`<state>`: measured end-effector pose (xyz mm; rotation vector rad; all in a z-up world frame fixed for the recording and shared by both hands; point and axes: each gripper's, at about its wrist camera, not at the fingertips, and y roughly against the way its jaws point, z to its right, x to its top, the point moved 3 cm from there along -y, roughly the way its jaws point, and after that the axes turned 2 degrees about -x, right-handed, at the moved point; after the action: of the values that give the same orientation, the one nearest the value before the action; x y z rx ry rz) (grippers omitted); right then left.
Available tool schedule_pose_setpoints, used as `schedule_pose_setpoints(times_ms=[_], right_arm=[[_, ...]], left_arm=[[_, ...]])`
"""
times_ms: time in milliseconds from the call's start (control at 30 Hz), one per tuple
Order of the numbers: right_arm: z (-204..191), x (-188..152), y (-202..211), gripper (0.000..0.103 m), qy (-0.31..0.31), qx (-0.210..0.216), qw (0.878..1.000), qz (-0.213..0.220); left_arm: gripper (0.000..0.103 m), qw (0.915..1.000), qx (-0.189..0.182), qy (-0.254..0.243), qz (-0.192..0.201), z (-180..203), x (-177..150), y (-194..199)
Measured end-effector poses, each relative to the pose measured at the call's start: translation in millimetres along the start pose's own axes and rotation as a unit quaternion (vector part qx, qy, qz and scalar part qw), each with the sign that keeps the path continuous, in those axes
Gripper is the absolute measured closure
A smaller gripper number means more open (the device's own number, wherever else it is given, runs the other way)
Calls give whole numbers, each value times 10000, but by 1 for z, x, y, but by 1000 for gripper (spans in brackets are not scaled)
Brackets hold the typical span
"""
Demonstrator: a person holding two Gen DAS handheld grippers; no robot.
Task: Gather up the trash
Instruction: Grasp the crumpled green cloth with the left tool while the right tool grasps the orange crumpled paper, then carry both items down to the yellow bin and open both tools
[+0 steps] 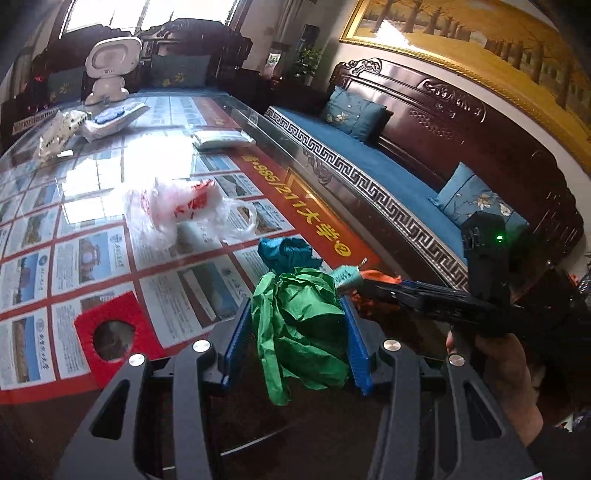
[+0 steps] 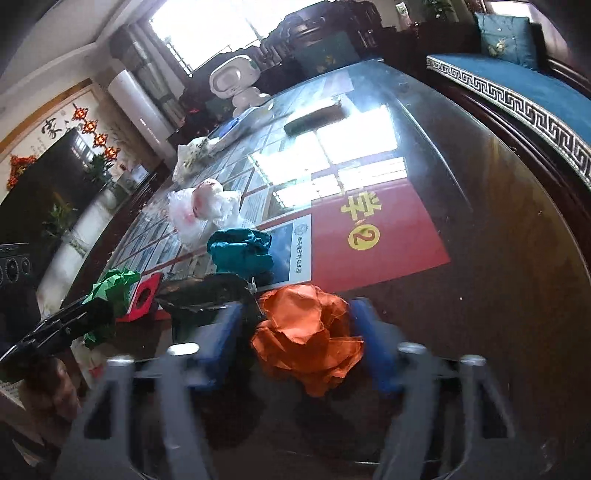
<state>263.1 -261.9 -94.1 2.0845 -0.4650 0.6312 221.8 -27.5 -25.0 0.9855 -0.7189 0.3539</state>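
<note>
Bright window [image 2: 207, 29] backlight, glare on glass tabletop [image 2: 354, 155], blurred right-wrist foreground, fisheye-warped edges.

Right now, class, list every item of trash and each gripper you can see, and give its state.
Left gripper: shut on crumpled green paper.
Right gripper: around crumpled orange paper; grip unclear.
Crumpled teal paper: loose on glass tabletop.
Clear plastic bag: crumpled, lying on tabletop.
</note>
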Motion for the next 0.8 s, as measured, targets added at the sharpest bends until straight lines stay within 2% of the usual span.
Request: schedule_pose_setpoints(times_ms=[167,267,400,600,700,800], right_arm=[[7,-9,16,64,-102,188,9996,201],[7,-18,36,64,-332,616,9971,296],[-8,-38,66,64,-217,813,9959,343],[-50,-83,102,64,161,1110,9935,177],[-72,-105,114,64,418,1123,9927,145],[-88,-129,123,64,527,1263,9906,37]], left_arm=[[55,9998,-171,94,-17,2,-10,5],[55,9996,-265,58,-20,10,-20,13],[55,9989,-460,-52,-25,25,-40,31],[55,9973,-643,-255,-255,52,-89,58],[55,9970,-531,-391,-400,63,-119,70],[55,9968,-458,-324,-566,66,-150,80]])
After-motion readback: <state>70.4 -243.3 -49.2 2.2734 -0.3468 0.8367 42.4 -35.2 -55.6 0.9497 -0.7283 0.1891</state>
